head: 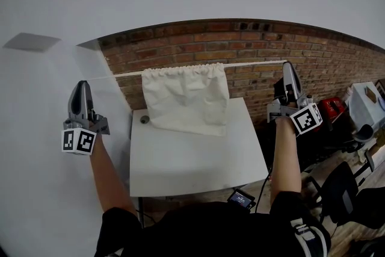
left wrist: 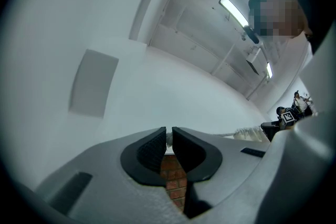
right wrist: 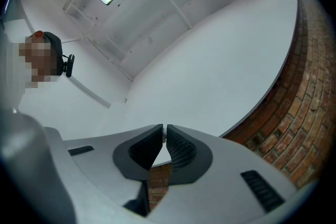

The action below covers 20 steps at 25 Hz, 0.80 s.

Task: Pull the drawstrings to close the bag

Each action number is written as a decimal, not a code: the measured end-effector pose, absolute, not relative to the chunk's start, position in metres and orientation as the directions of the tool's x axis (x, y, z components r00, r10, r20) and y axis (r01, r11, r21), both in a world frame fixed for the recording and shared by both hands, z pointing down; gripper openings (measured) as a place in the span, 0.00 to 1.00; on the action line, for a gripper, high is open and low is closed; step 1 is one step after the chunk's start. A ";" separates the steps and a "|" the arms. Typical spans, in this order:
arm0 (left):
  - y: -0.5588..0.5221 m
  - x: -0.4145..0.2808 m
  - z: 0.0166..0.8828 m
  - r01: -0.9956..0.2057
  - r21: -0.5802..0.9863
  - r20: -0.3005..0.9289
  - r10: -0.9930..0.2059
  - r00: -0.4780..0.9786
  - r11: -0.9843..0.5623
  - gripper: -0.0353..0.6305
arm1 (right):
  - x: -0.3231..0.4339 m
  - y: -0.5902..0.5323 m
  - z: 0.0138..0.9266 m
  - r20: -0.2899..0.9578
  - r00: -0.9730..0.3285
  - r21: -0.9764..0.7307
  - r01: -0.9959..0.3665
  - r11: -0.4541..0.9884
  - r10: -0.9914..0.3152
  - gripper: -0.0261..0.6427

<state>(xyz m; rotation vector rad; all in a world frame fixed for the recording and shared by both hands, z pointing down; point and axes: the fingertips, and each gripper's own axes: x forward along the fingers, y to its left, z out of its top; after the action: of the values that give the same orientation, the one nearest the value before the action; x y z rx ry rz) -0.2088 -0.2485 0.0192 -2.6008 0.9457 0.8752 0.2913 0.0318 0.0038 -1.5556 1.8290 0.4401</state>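
A cream cloth bag [head: 186, 99] hangs in front of the brick wall with its lower edge resting on the white table [head: 192, 159]; its top is gathered into tight pleats. A white drawstring [head: 120, 74] runs taut from each side of the bag's mouth. My left gripper [head: 80, 85] is raised at the left, shut on the left string end; a bit of cord shows between its pads [left wrist: 157, 147]. My right gripper [head: 289, 65] is raised at the right, shut on the other end, which is pinched at its fingertips [right wrist: 178, 147]. The bag [left wrist: 252, 134] also shows in the left gripper view.
A brick wall [head: 337, 63] stands behind the table, with a white wall to the left. A small round knob [head: 144, 119] sits on the table's left side. A dark device [head: 241, 198] lies below the table's front edge. Office chairs [head: 343, 189] and a red object [head: 329, 108] crowd the right.
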 end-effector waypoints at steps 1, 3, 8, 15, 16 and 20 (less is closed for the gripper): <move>-0.250 -0.209 0.020 -0.646 -0.017 -0.611 -0.503 0.611 -0.763 0.12 | 0.292 0.031 0.004 -0.686 -0.047 -0.173 -0.958 0.226 -0.726 0.08; -0.251 -0.210 0.021 -0.643 -0.013 -0.613 -0.502 0.610 -0.766 0.12 | 0.293 0.031 0.005 -0.688 -0.045 -0.180 -0.956 0.230 -0.724 0.08; -0.253 -0.211 0.023 -0.640 -0.005 -0.613 -0.503 0.609 -0.768 0.12 | 0.300 0.033 0.009 -0.695 -0.031 -0.202 -0.951 0.236 -0.719 0.08; -0.254 -0.213 0.023 -0.644 0.009 -0.619 -0.510 0.597 -0.765 0.12 | 0.311 0.036 0.014 -0.709 -0.016 -0.253 -0.927 0.276 -0.705 0.08; -0.255 -0.213 0.023 -0.643 0.013 -0.621 -0.510 0.595 -0.766 0.12 | 0.312 0.036 0.014 -0.712 -0.015 -0.260 -0.923 0.284 -0.702 0.08; -0.257 -0.215 0.025 -0.644 0.026 -0.626 -0.515 0.586 -0.765 0.12 | 0.317 0.036 0.017 -0.716 -0.008 -0.278 -0.914 0.295 -0.698 0.08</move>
<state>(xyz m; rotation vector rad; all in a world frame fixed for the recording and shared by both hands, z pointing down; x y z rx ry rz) -0.2146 -0.2568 0.0245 -2.6116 0.9669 0.9319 0.3175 0.0356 0.0169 -1.4610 1.7613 0.3387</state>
